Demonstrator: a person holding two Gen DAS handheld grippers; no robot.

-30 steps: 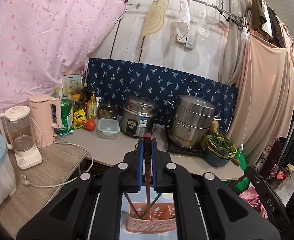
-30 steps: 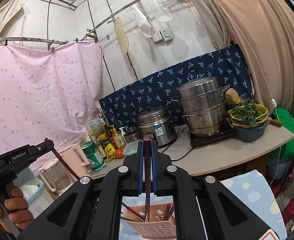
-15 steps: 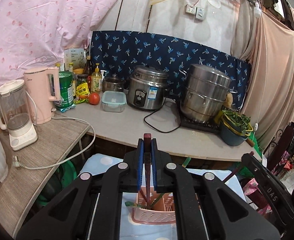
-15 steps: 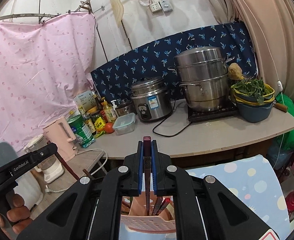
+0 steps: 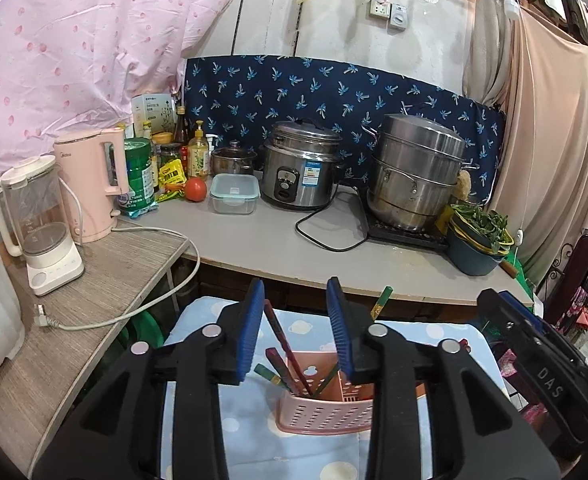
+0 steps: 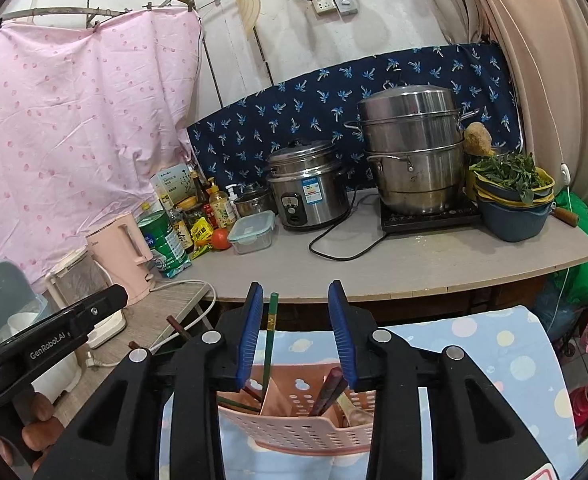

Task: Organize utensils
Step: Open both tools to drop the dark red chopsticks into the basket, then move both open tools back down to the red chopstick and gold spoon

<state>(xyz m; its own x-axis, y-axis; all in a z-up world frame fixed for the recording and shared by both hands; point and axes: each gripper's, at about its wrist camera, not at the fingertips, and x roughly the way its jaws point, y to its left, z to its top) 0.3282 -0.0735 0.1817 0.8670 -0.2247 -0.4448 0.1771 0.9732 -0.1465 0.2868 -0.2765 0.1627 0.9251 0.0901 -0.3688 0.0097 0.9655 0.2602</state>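
A pink perforated utensil basket (image 5: 326,416) stands on a blue dotted cloth (image 5: 197,412); it also shows in the right wrist view (image 6: 294,432). Red and green chopsticks (image 5: 281,344) lean inside it. My left gripper (image 5: 296,328) is open above the basket, a red chopstick resting loose by its left pad. My right gripper (image 6: 296,330) is open above the basket, a green chopstick (image 6: 270,336) standing free by its left pad. Dark red chopsticks (image 6: 328,390) sit in the basket's right part.
A grey counter (image 5: 277,248) behind holds a rice cooker (image 5: 300,176), a steel steamer pot (image 5: 414,176), a bowl of greens (image 5: 478,236), a food box (image 5: 233,194) and bottles. A pink kettle (image 5: 89,184) and a blender (image 5: 37,224) stand on the left wooden shelf.
Both grippers have opened and let go of the chopsticks they held, which now stand in the basket. Both views have tilted down toward the basket.
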